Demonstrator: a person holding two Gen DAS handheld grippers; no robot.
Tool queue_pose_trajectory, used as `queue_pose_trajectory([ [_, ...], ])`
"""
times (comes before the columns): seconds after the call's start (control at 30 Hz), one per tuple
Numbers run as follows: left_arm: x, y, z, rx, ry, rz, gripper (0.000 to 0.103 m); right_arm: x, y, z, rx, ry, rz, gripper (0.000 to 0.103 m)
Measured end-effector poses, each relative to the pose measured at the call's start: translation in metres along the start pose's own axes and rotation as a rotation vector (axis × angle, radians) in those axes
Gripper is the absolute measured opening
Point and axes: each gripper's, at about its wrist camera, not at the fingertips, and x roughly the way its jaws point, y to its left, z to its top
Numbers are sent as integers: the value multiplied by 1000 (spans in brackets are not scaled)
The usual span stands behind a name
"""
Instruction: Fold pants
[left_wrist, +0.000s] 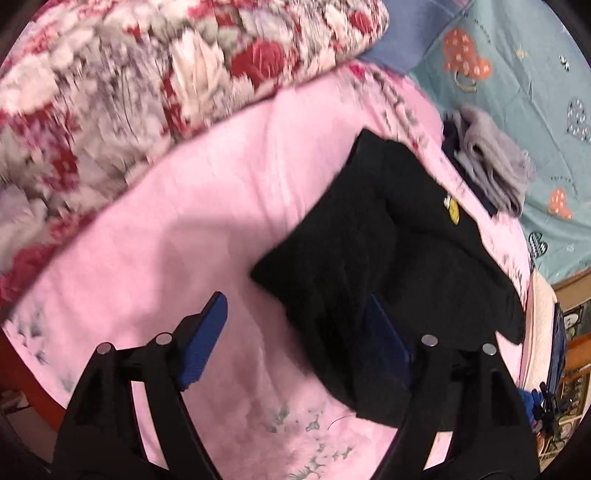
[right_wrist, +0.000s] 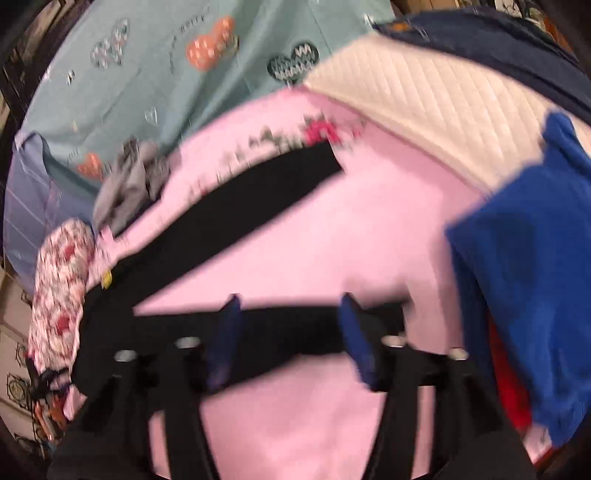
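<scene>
My left gripper (left_wrist: 295, 343) jaws wide over black pants (left_wrist: 388, 258) on pink sheet (left_wrist: 184, 240). Right gripper (right_wrist: 290, 332) wide, straddling one leg (right_wrist: 291, 332).

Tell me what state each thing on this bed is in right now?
Black pants: unfolded, legs spread apart on the pink sheet.
Left gripper: open, holding nothing.
Right gripper: open, straddling one pant leg.
Grey garment: crumpled.
Blue cloth: loosely bunched.
</scene>
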Motion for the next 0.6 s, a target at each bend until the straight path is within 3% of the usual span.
queue_pose_trajectory([
  [0.1, -13, -9, 15, -22, -55, 33, 87, 51, -9, 32, 42, 11, -22, 61],
  [0.2, -15, -23, 39, -39, -101, 80, 88, 98, -26, 57, 112, 24, -45, 60],
  [0.37, -11, -47, 80, -60, -146, 63, 89, 140, -30, 72, 173, 40, 15, 54],
  [0.47, 7, -68, 106, -59, -150, 43, 90, 154, -14, 76, 110, 38, 4, 31],
  [0.5, 17, -77, 116, -50, -148, 40, 90, 155, -11, 77, 86, 39, -3, 2],
  [0.6, 45, -94, 134, -23, -123, 33, 90, 143, -5, 85, 54, -2, -25, 0],
])
